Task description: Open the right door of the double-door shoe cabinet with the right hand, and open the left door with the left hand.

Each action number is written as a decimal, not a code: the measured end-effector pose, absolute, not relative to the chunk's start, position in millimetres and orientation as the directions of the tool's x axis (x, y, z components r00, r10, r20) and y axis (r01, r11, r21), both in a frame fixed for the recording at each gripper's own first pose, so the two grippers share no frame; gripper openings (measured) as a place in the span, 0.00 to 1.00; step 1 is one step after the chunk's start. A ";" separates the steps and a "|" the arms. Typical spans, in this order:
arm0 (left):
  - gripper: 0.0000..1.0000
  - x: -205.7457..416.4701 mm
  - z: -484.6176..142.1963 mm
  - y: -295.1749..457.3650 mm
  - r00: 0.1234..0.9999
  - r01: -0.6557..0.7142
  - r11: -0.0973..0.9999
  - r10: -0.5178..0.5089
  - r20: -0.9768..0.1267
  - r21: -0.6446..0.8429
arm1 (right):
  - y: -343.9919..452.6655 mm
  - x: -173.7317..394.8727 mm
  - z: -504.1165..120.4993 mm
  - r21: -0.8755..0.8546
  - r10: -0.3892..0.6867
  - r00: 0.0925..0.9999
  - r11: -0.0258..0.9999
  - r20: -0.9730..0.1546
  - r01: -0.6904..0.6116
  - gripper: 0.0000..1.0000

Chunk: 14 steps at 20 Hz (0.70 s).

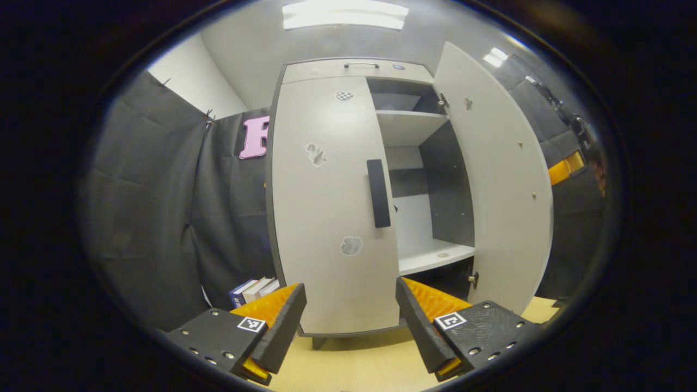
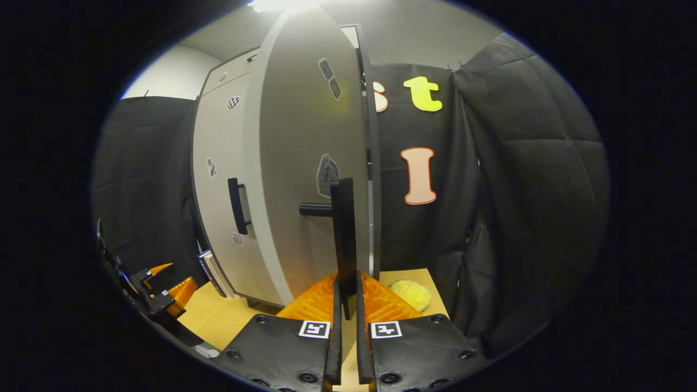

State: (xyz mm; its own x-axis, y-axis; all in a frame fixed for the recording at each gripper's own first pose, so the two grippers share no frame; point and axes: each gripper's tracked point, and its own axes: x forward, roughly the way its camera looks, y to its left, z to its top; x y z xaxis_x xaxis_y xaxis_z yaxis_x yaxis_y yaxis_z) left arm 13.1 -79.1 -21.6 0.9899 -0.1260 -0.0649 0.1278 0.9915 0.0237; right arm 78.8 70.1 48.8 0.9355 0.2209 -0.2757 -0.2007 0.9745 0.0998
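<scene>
I am partway through the job: the right door (image 1: 493, 174) of the shoe cabinet (image 1: 354, 68) is swung wide open, and I can see the shelves (image 1: 408, 122) inside, while the left door (image 1: 332, 207) is flat shut. My right tongs (image 2: 344, 305) are squeezed tight on the right door handle (image 2: 344, 239), with both fingers pressing on the lower end of that dark bar. My left tongs (image 1: 348, 321) are spread wide and hold nothing. They hang in front of the shut left door, near its bottom, and the left door handle (image 1: 378, 193) sits higher up, at the door's right edge next to the open half. So I think the step now is the left door. The next move needs me to lift the left tongs up to that handle, get one finger on each side of it, close them, and then pull so the door swings out to the left. On the left there are some books (image 1: 253, 289) down by the cabinet's foot and the black cloth wall (image 1: 163, 218) close behind them, so I judge the door may come near them as it swings. The floor (image 1: 354, 365) in front of the cabinet looks bare, so I have room to pull back. In the right gripper view a yellow soft thing (image 2: 412, 294) lies on the floor past the right door, near the cloth wall, well out of my way.
</scene>
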 end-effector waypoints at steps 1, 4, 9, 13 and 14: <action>0.96 12.4 -21.6 -79.4 0.990 0.127 0.992 -0.125 -0.064 0.025 | 69.3 78.9 47.6 0.073 0.191 0.942 0.981 -0.275 -0.177 0.13; 0.99 10.6 -19.9 -82.0 0.990 0.127 0.992 -0.125 -0.064 0.021 | 56.1 78.3 51.0 0.025 0.108 0.957 0.994 -0.269 -0.105 0.01; 0.99 17.4 -5.8 -93.2 0.988 0.149 0.988 -0.147 -0.048 0.033 | 55.4 80.9 44.7 0.052 0.126 0.965 0.992 -0.232 -0.117 0.04; 0.96 34.8 18.5 -110.1 0.983 0.183 0.983 -0.183 -0.014 0.026 | 53.7 78.5 52.7 0.041 0.130 0.971 0.991 -0.203 -0.124 0.05; 0.99 40.8 26.6 -115.1 0.981 0.193 0.981 -0.193 -0.005 0.020 | 51.5 77.4 57.1 0.045 0.126 0.975 0.992 -0.184 -0.119 0.05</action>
State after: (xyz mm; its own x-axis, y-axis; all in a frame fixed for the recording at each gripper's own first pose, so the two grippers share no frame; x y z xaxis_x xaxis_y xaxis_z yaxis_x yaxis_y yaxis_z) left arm 40.8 -115.1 26.6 0.9812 -0.1928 -0.0051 0.1928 0.9810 0.0202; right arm 77.4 51.5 57.1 0.9749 0.1256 -0.1841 -0.1194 0.9918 0.0448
